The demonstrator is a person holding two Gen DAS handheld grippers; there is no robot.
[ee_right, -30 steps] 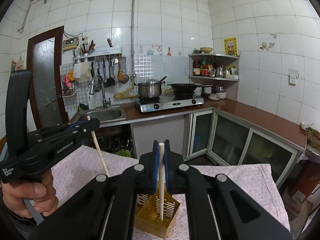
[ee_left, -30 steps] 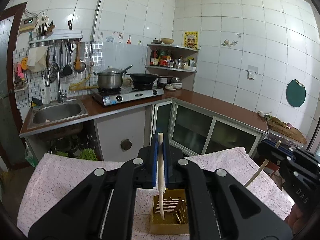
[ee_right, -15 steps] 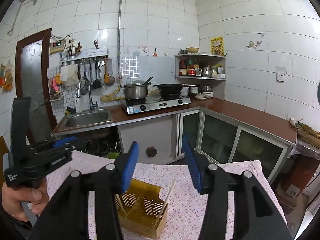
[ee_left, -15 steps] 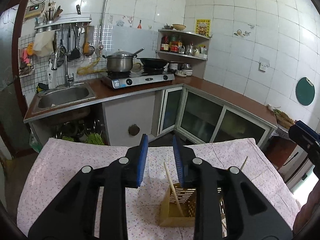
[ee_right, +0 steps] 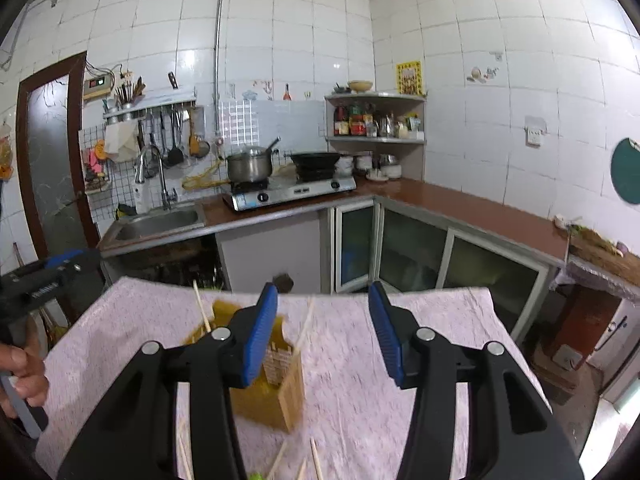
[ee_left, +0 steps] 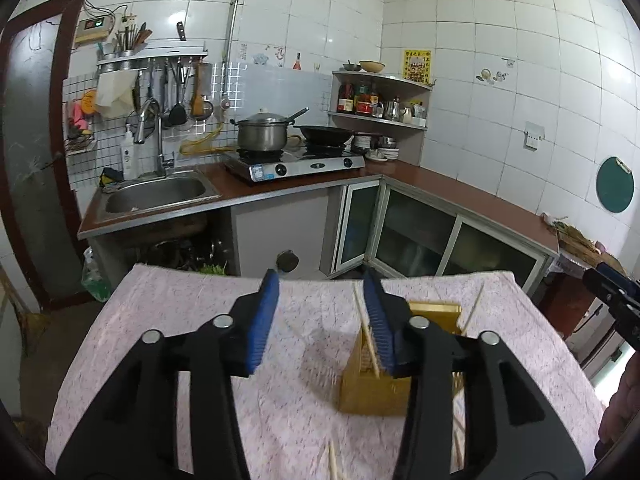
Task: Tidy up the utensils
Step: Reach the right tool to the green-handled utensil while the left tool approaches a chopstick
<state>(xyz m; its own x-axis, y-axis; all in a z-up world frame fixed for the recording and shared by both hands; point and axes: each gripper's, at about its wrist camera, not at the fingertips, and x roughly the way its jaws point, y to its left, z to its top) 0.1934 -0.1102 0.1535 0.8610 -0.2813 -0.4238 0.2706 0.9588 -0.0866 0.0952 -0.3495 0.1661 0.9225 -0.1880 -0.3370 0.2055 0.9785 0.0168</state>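
A yellow slotted utensil holder stands on the pink cloth-covered table; it also shows in the right wrist view. Two pale chopsticks lean inside it, one at its right corner and one at its far side. My left gripper is open and empty, above and left of the holder. My right gripper is open and empty, above and right of the holder. Loose chopsticks lie on the cloth in front of the holder.
Behind the table runs a brown kitchen counter with a sink, a gas stove with a pot and a wok, and glass cabinet doors below. The other gripper shows at each view's edge.
Both grippers opened and let their chopsticks drop into the holder. Both then drew back, the left to the holder's left and the right to its right.
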